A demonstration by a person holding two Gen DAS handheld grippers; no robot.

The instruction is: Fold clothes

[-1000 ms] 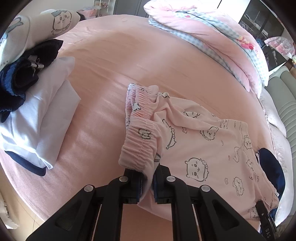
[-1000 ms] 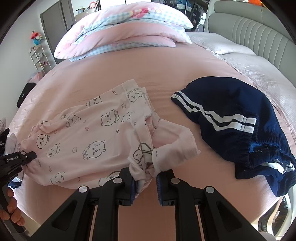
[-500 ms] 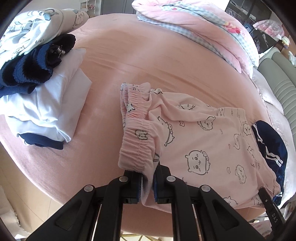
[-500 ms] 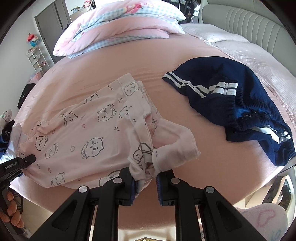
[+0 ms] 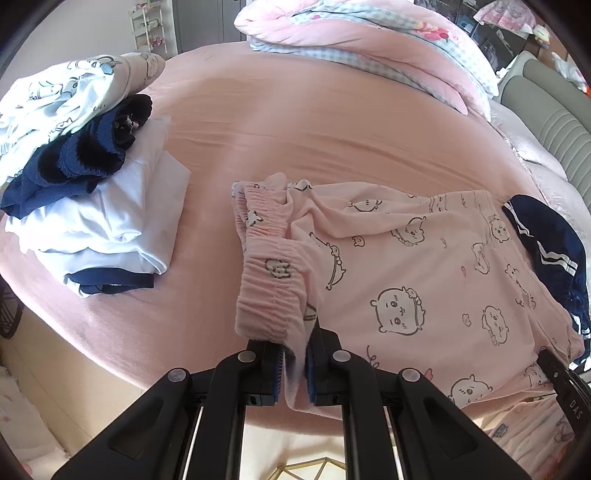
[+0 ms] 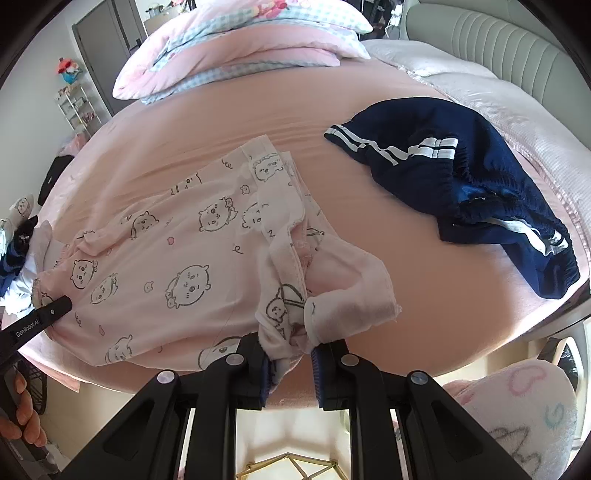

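Navy shorts (image 5: 550, 251) partly hidden behind pink pyjama bottoms (image 5: 406, 280) in left view; stack of folded clothes (image 5: 92, 206) cut off at left edge. Two grippers: left gripper (image 5: 293, 365) clamped on waistband, right gripper (image 6: 290, 363) clamped on bunched leg hems. One pyjama bottoms, stretched across near edge of pink bed (image 5: 314, 122). One folded quilt (image 6: 236, 48) far; grey headboard (image 6: 480, 33) right.

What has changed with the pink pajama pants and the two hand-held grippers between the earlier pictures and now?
The pink pajama pants have been dragged toward the near edge of the bed; the floor now shows under both grippers. Nothing was taken hold of or let go: the left hand-held gripper stays shut on the waistband, the right hand-held gripper on the leg end. The navy shorts and the folded pile have not moved.
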